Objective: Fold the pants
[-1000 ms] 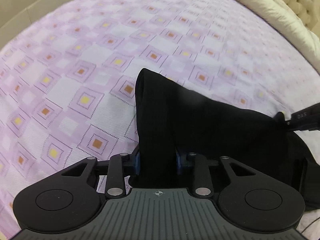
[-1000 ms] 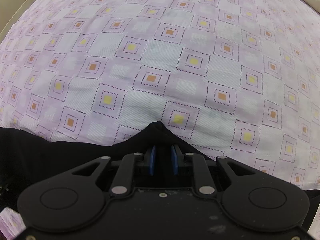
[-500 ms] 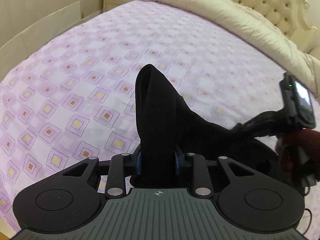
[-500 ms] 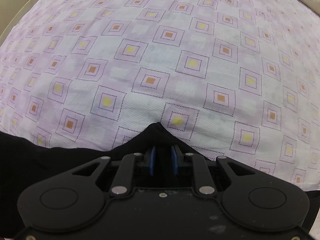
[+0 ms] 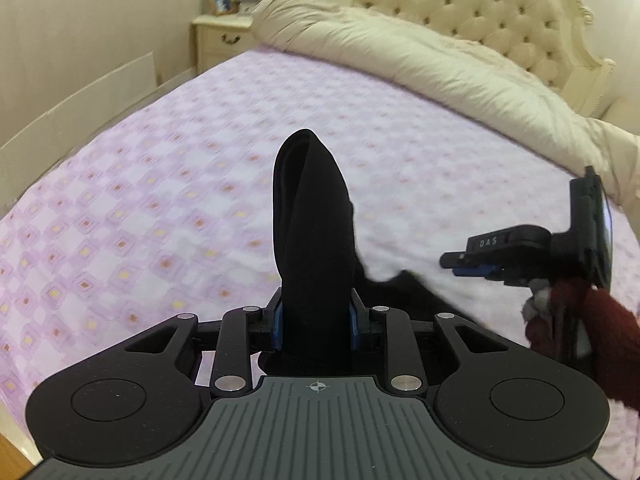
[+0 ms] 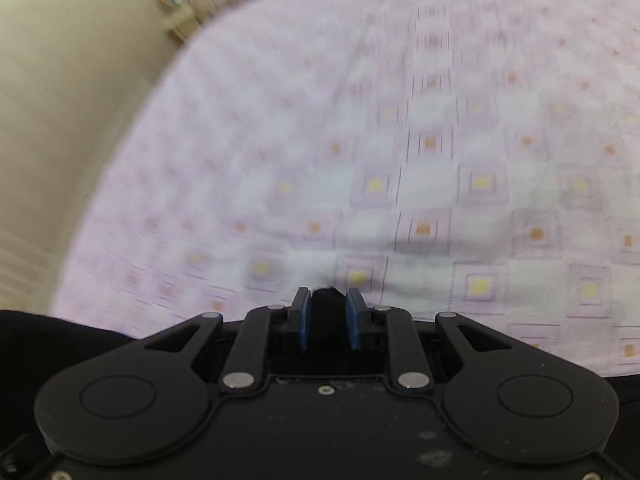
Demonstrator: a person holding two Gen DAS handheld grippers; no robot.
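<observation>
black pants point(image 5: 312, 240) sit pinched between the blue pads point(image 5: 277, 326) of the left gripper point(image 5: 314, 320); a rolled fold of the cloth stands up past the fingertips, upright, lifted off the bed point(image 5: 160, 200). left wrist view, left to right: cream wall panel along the bed's edge, nightstand point(image 5: 218, 38) in the far corner with a small frame point(image 5: 219, 0) on top, lilac bedsheet with orange and yellow squares, cream duvet point(image 5: 420, 64) bunched along the head end, tufted headboard point(image 5: 480, 4) behind it. the pants trail down and to the right from the left gripper, low over the sheet, toward the right gripper point(image 5: 466, 264). that gripper enters from the right edge, seen side-on, held by a hand in a dark red sleeve point(image 5: 580, 328); from this side i cannot tell how its jaws stand, and cloth contact there is not clear.

right wrist view, blurred: wall at left, sheet point(image 6: 400, 160) across the rest. the right gripper point(image 6: 329, 322) has its blue pads point(image 6: 305, 324) close together with a small black tip of pants point(image 6: 328, 296) nipped between them, barely poking past the fingertips. more black cloth shows at the lower left edge beside the gripper body, and a strip at the lower right. sheet lies below and ahead of the gripper.
</observation>
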